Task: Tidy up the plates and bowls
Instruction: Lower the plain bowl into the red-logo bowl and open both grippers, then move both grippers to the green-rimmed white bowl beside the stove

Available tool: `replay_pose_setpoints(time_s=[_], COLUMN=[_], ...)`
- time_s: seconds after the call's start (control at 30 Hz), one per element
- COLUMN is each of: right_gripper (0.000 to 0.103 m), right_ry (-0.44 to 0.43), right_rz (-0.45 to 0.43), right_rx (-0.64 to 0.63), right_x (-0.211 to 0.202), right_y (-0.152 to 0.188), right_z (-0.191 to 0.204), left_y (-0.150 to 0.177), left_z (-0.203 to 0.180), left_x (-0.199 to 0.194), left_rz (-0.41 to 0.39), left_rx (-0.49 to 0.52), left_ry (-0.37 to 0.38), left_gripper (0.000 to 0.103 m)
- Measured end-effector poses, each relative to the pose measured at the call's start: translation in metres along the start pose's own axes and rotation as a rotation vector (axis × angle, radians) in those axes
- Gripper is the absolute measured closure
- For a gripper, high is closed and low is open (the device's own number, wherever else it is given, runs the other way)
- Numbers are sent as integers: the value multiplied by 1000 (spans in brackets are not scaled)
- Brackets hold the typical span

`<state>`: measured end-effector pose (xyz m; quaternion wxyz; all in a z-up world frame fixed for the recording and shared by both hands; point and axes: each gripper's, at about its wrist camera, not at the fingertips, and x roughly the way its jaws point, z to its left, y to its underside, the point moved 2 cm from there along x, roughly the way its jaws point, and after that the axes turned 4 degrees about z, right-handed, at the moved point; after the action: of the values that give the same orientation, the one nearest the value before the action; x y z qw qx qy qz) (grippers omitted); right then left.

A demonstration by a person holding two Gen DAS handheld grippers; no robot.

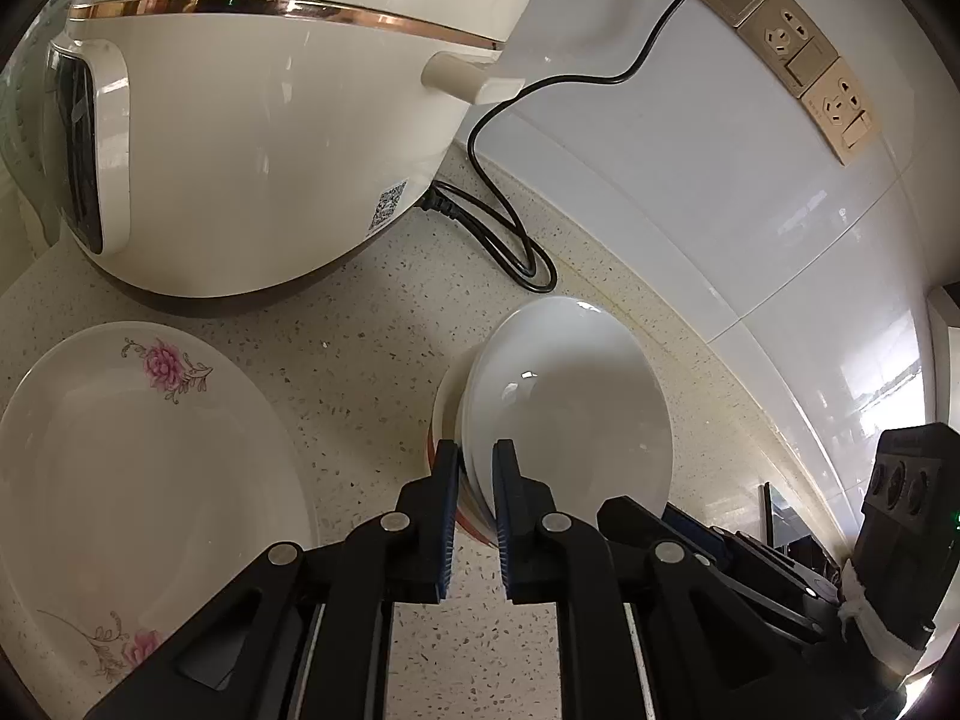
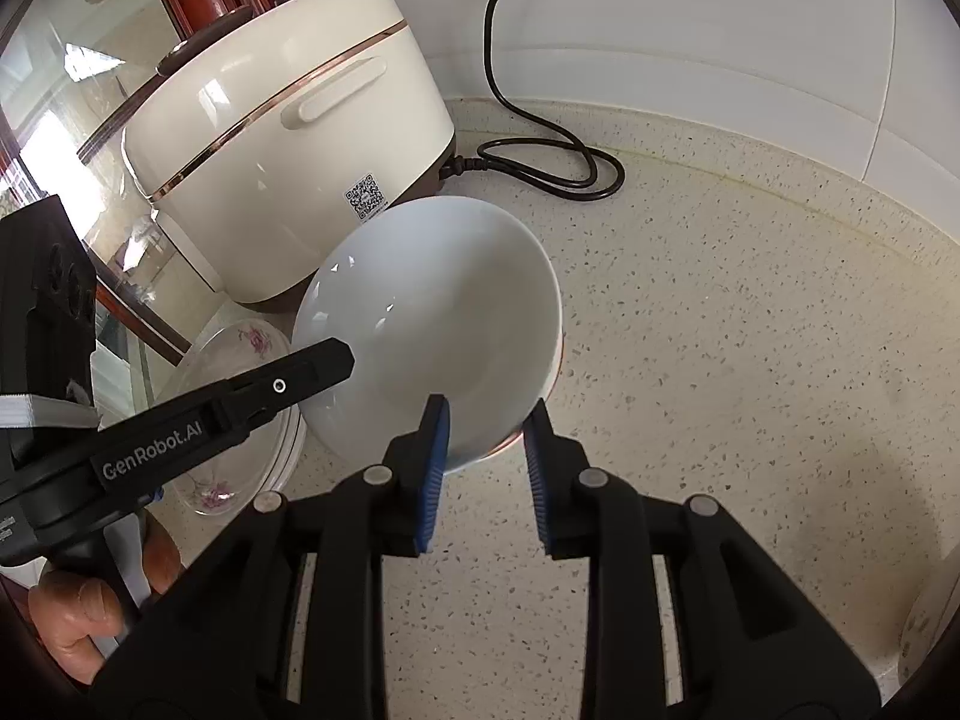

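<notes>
From the left wrist, the left gripper [image 1: 477, 462] is seen clamped on the rim of the stacked white bowls [image 1: 570, 396], near the counter's [image 1: 360, 360] back edge, a flowered plate [image 1: 138, 450] alongside.

From the right wrist, the right gripper [image 2: 486, 426] is seen parted astride the bowls' near rim, unpressed.

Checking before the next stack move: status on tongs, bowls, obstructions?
Left tongs shut on bowl stack rim. Right tongs open, straddling the near rim. Flowered plate left, rice cooker and cord behind.
</notes>
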<state>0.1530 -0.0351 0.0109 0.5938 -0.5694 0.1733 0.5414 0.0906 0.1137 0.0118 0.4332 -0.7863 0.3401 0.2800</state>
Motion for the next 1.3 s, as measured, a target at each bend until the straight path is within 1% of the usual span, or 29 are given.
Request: replay_pose_setpoints(time_s=[0.07, 0.1, 0.3, 0.37, 0.43, 0.5, 0.6, 0.7, 0.8, 0.97, 1.07, 1.2, 1.3], right_gripper=[71, 69, 66, 61, 52, 50, 50, 50, 50, 50, 51, 51, 50], right_ry=[-2, 2, -2, -2, 10, 14, 19, 24, 42, 68, 56, 57, 50], right_rz=[-2, -3, -21, -29, -41, -57, -93, -138, -172, -146, -131, -142, -185], right_rx=[-2, -2, -9, -9, -7, 15, 82, 135, 156, 152, 170, 172, 177], right_x=[-1, -1, -10, -11, -15, -19, -24, -31, -37, -27, -22, -27, -45], right_y=[0, 0, -1, 0, 1, 2, 3, 4, 5, 1, 3, 6, 14], right_z=[0, 0, 1, 0, -1, -5, -22, -36, -45, -51, -55, -55, -54], left_y=[0, 0, -2, -3, -3, -2, -1, 0, 1, 2, 4, 4, 7], left_z=[0, 0, -2, -2, -3, -3, -2, 0, -4, -10, -11, -15, -25], left_x=[0, 0, -5, -8, -11, -13, -15, -18, -25, -30, -28, -27, -29], left_rz=[-2, -3, -23, -31, -36, -43, -46, -52, -82, -87, -78, -79, -89], left_rx=[-3, -1, 2, 3, 3, 4, 3, -6, 17, 32, 35, 40, 62], left_ry=[-8, -6, -3, 2, 5, 5, 1, 13, 14, 18, 23, 33, 52], left_gripper=[84, 81, 75, 72, 68, 64, 64, 64, 64, 64, 64, 64, 64])
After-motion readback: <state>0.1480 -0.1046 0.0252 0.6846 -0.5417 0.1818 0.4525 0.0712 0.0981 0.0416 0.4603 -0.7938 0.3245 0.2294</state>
